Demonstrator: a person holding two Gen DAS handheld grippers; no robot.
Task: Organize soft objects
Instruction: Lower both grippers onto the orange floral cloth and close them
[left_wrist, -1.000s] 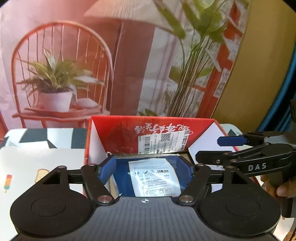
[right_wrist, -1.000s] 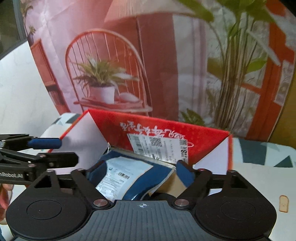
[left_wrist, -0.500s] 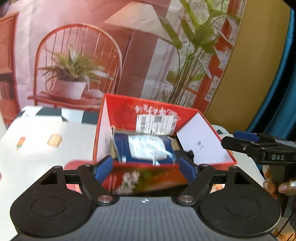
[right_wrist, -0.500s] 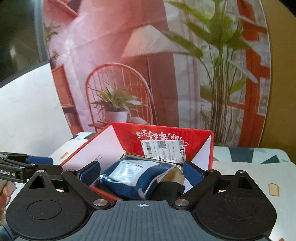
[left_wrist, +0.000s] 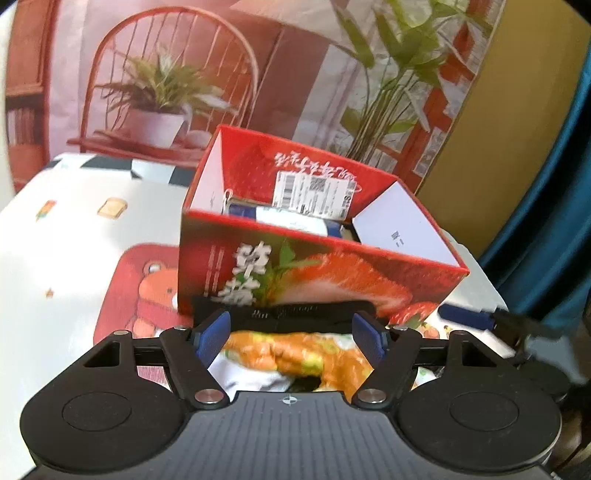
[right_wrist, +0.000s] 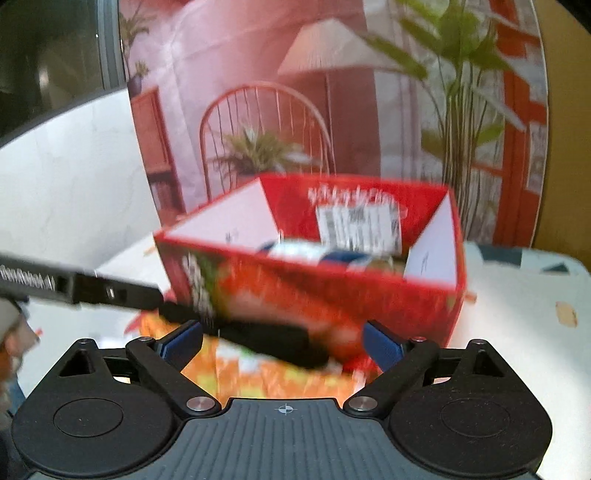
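Observation:
A red strawberry-print box (left_wrist: 317, 273) stands open on the table, with a blue packet (left_wrist: 288, 218) bearing a white label inside. It also shows in the right wrist view (right_wrist: 314, 284), blurred. In front of the box lie a black fabric item (left_wrist: 288, 314) and an orange, white and green patterned soft item (left_wrist: 295, 354). My left gripper (left_wrist: 290, 336) is open and empty, low over these soft items. My right gripper (right_wrist: 282, 343) is open and empty over the same black item (right_wrist: 277, 339) and patterned item (right_wrist: 266, 376).
A white tablecloth with a red bear picture (left_wrist: 144, 288) covers the table. A printed backdrop of a chair and plants (left_wrist: 166, 92) hangs behind. The right gripper shows at the right of the left wrist view (left_wrist: 480, 317); the left gripper shows at the left of the right wrist view (right_wrist: 74, 284).
Both grippers have pulled back out of the box and dropped toward the soft items in front of it. The blue packet stays in the box.

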